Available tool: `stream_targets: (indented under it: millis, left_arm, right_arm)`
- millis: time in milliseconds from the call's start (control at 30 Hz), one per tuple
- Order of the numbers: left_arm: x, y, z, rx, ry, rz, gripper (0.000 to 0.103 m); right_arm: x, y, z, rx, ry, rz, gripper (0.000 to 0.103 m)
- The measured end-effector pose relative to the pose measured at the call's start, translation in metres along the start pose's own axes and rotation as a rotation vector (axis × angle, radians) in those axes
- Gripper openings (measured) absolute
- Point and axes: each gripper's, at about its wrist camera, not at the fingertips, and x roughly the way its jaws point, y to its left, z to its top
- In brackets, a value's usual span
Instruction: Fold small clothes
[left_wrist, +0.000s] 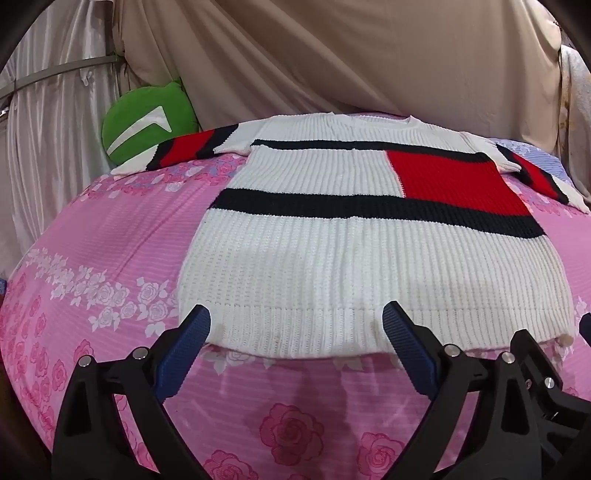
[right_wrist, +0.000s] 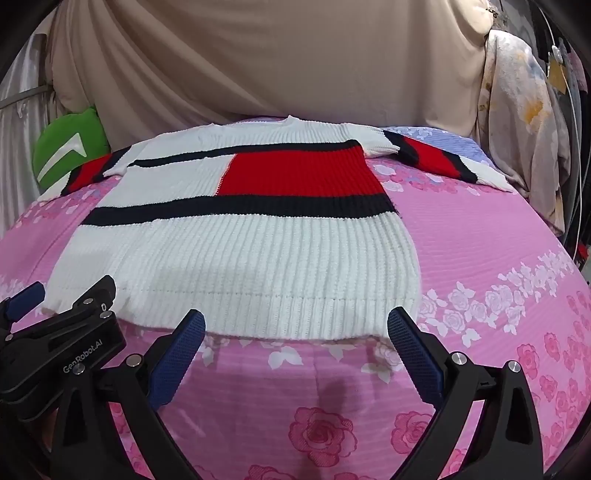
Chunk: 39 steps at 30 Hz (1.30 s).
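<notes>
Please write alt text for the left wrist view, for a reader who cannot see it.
A white knit sweater with black stripes and a red block lies flat, sleeves spread, on a pink rose-print bedsheet. The open left gripper hovers at its near hem. A green cushion sits behind.

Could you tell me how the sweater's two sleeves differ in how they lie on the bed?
The left sleeve runs up against the green cushion; the right sleeve lies on the pale blue cloth, apart from the cushion. Both lie spread outward and flat, banded red, black and white.
</notes>
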Motion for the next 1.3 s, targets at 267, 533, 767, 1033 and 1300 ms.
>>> stream_targets:
  millis: [267, 533, 767, 1033, 1300]
  left_arm:
    - [-0.0017, -0.0018, -0.0011, 0.012, -0.012, 0.018, 0.092]
    - [-0.0008, -0.0001, -0.0038, 0.011, -0.014, 0.02, 0.092]
    - [0.0009, 0.0006, -0.0046, 0.011, -0.01, 0.019, 0.092]
    - [0.0034, 0.0006, -0.0061, 0.014, -0.001, 0.018, 0.092]
    - [0.005, 0.0007, -0.0063, 0.016, 0.006, 0.018, 0.092]
  right_arm:
    - [0.0011, -0.0015, -0.0002, 0.01, 0.003, 0.009, 0.098]
    - [0.0022, -0.0012, -0.0009, 0.008, 0.007, 0.012, 0.098]
    - [0.0032, -0.0004, 0.0003, 0.008, 0.009, 0.008, 0.098]
    - [0.0039, -0.0013, -0.0016, 0.01, 0.012, 0.006, 0.098]
    - [0.0059, -0.0009, -0.0024, 0.011, 0.018, 0.006, 0.098]
